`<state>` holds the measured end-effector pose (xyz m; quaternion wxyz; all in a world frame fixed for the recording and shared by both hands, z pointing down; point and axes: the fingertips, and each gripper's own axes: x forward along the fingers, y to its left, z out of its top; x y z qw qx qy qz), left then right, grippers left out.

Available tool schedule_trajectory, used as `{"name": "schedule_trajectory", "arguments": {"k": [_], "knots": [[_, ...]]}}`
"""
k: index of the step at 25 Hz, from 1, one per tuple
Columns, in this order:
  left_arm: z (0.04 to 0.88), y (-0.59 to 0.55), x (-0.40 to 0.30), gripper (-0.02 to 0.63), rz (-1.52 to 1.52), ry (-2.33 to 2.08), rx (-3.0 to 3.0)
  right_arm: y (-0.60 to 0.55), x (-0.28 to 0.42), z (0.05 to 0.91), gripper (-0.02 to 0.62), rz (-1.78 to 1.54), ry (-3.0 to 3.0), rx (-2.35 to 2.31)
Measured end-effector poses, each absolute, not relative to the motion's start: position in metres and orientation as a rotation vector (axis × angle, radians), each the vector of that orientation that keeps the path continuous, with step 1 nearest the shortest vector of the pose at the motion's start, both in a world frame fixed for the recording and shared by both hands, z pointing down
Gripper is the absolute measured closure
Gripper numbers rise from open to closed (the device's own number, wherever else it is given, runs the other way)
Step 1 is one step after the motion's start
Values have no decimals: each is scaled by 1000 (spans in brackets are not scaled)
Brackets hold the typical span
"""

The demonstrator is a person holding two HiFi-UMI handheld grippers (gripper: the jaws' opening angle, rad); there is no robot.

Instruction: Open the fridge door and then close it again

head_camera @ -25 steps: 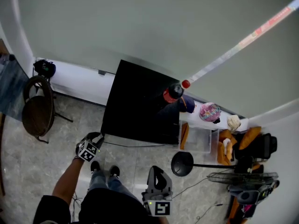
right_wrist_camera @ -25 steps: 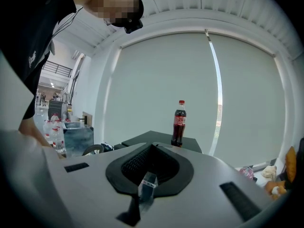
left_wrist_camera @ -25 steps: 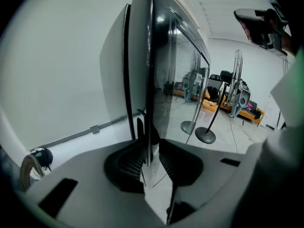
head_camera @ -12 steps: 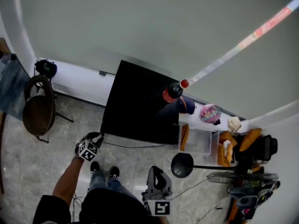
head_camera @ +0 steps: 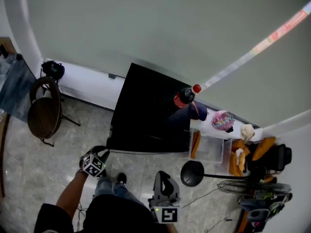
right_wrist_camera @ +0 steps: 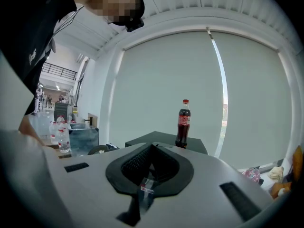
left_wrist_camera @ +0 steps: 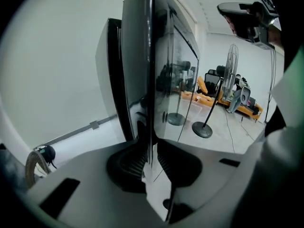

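Two claws, one working: left claw [left_wrist_camera: 149,159] pinched shut on the fridge door's [left_wrist_camera: 167,87] thin free edge, at the corner farthest from the cola bottle [head_camera: 184,97]. Door looks rigid, glossy, probably slippery, so holding that outer edge gives leverage. Right claw [right_wrist_camera: 150,166] closed, empty.

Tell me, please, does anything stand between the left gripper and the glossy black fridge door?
Nothing visible does: the left gripper is closed on the edge of the glossy black fridge door.
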<state>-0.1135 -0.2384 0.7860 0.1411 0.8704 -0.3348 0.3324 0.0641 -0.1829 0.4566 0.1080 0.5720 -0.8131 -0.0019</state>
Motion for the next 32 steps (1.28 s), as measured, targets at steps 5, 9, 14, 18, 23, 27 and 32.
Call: {"name": "schedule_trajectory", "arguments": {"k": [5,9,14,18,23,27,32], "knots": [[787,-208,-111,540,962,-1012,2466,-180,59,459,581,-4,-2440,1661],[788,-192,-108,540,943,-1085,2411,-168,59,462,581,14,-2481,1606],[790,-171,-102,538,903,-1193,2349,-151,64,460,581,-22,-2567,1509],[790,-152,-96,540,880,-1256,2311,-137,68,459,581,-39,-2633,1429],[791,-127,-84,541,861,-1299,2278,-114,71,460,581,-40,-2662,1384],[790,-112,-74,544,838,-1336,2255,-98,69,462,581,-30,-2687,1338],[787,-99,-67,543,816,-1402,2207,-78,70,467,581,41,-2703,1319]]}}
